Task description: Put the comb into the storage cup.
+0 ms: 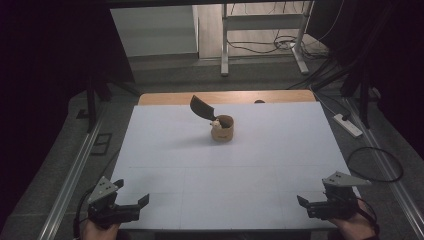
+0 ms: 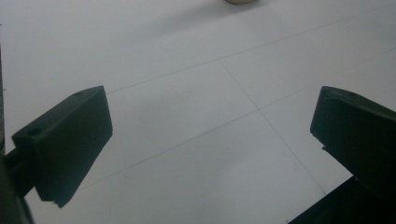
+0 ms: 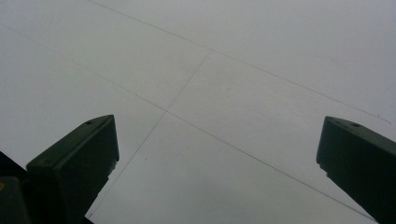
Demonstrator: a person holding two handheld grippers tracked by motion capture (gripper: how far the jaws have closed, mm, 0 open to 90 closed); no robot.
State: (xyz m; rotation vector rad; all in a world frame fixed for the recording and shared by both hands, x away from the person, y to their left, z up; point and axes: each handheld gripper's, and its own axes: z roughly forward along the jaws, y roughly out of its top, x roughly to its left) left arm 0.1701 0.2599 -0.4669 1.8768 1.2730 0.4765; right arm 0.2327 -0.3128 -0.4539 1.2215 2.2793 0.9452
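A small tan cup (image 1: 222,130) stands on the white table top (image 1: 165,150), toward the far middle. A dark flat-bladed utensil (image 1: 201,107) leans out of it to the upper left, and a small pale object (image 1: 215,122) sits at its rim. My left gripper (image 1: 132,192) rests at the near left corner, open, with nothing between its jaws (image 2: 210,107). The cup's base (image 2: 239,1) peeks in at the top edge of the left gripper view. My right gripper (image 1: 314,193) sits at the near right corner, also open and empty (image 3: 217,135).
Thin seam lines (image 3: 187,88) cross the white surface. A wooden strip (image 1: 225,97) runs along the table's far edge. On the floor lie a power strip (image 1: 348,125) and a cable loop (image 1: 375,162) to the right. A metal frame (image 1: 262,35) stands beyond.
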